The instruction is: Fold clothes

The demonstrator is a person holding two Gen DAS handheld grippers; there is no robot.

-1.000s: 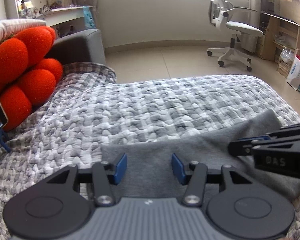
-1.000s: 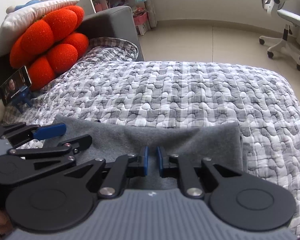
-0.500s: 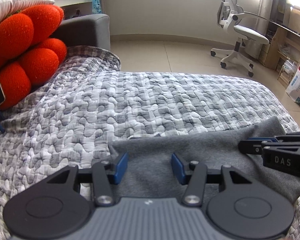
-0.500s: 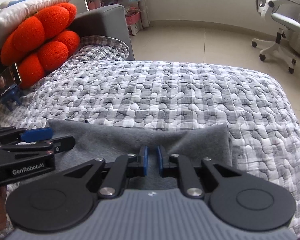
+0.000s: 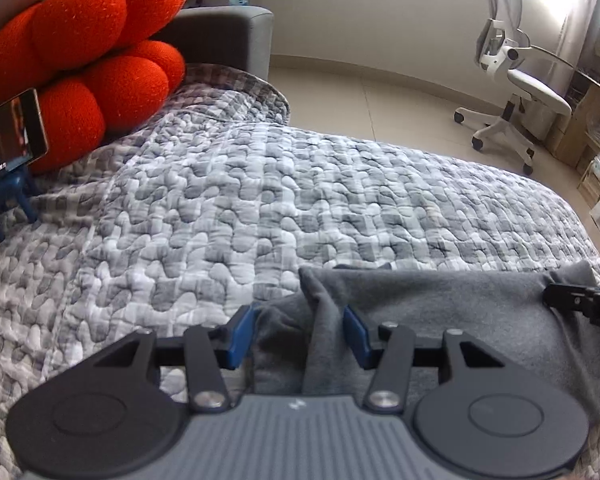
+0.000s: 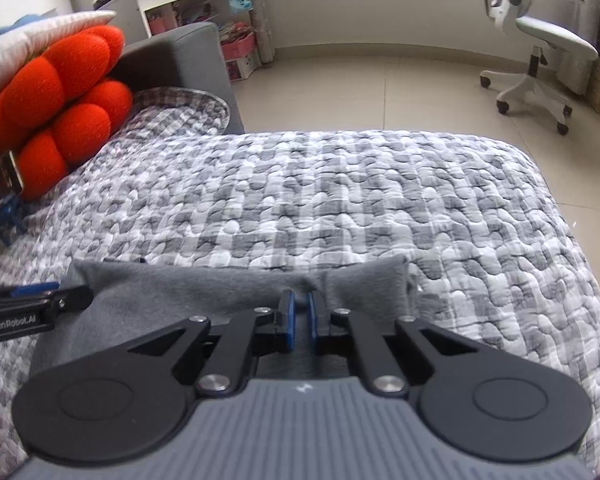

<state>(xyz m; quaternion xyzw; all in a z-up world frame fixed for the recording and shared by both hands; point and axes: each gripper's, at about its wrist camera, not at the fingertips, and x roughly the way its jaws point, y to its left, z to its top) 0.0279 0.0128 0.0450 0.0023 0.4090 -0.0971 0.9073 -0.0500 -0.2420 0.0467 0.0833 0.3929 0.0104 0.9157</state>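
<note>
Lying as a folded strip on the quilt [image 6: 340,184], the grey garment [image 6: 188,292] is pinched by the right gripper [image 6: 300,314]; the left gripper [image 5: 298,330] gapes around a ridge; further folds seem left.

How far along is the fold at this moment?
Early to mid. Done: the grey garment lies as a flat band on the quilt. In hand: the right tool is shut on its far edge; the left tool is open around a raised ridge. Left: closing the left tool and folding.

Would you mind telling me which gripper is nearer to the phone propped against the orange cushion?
Left. The left gripper works the grey garment's end on the phone's side; the right gripper pinches the far end.
</note>
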